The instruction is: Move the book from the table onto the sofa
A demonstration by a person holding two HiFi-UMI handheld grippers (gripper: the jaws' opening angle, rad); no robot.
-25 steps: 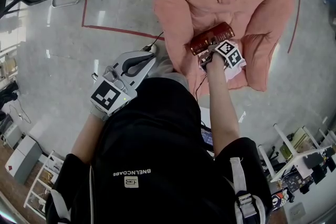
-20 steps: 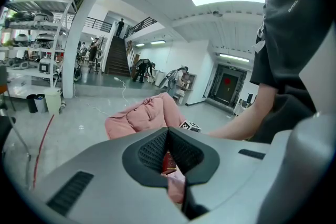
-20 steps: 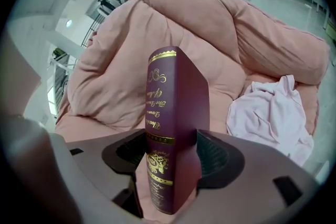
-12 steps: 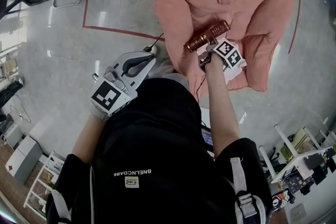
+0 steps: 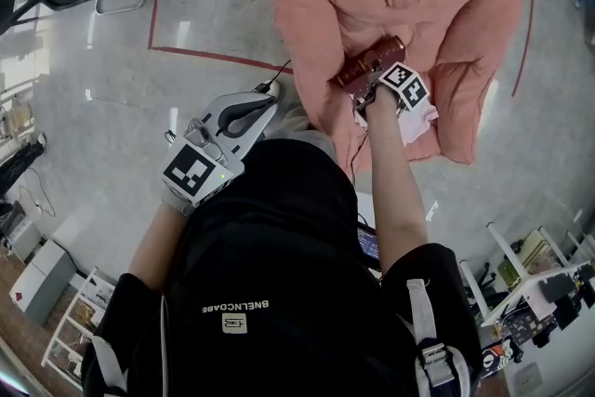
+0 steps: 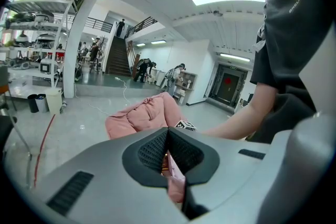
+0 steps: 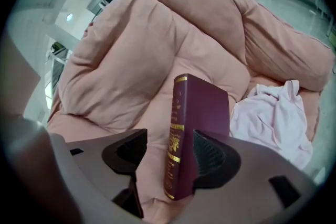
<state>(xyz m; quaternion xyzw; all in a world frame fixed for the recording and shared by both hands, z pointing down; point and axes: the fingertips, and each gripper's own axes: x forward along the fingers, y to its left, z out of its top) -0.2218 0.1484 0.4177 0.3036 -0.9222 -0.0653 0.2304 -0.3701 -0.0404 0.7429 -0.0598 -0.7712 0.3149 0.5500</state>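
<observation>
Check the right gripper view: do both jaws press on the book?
No, the book touches one jaw only, and a clear gap separates it from the other.

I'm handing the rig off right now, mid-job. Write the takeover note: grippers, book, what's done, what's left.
Left gripper: jaws together, empty.
Right gripper: jaws apart over the pink sofa seat. The maroon book stands upright between them, against one pad with a gap on the other side.
Book: it seems to rest on its edge on the seat, beside a pale pink cloth.
Done: carry to the sofa.
Left: check the book is settled, then back the right gripper away. It may tip.
</observation>
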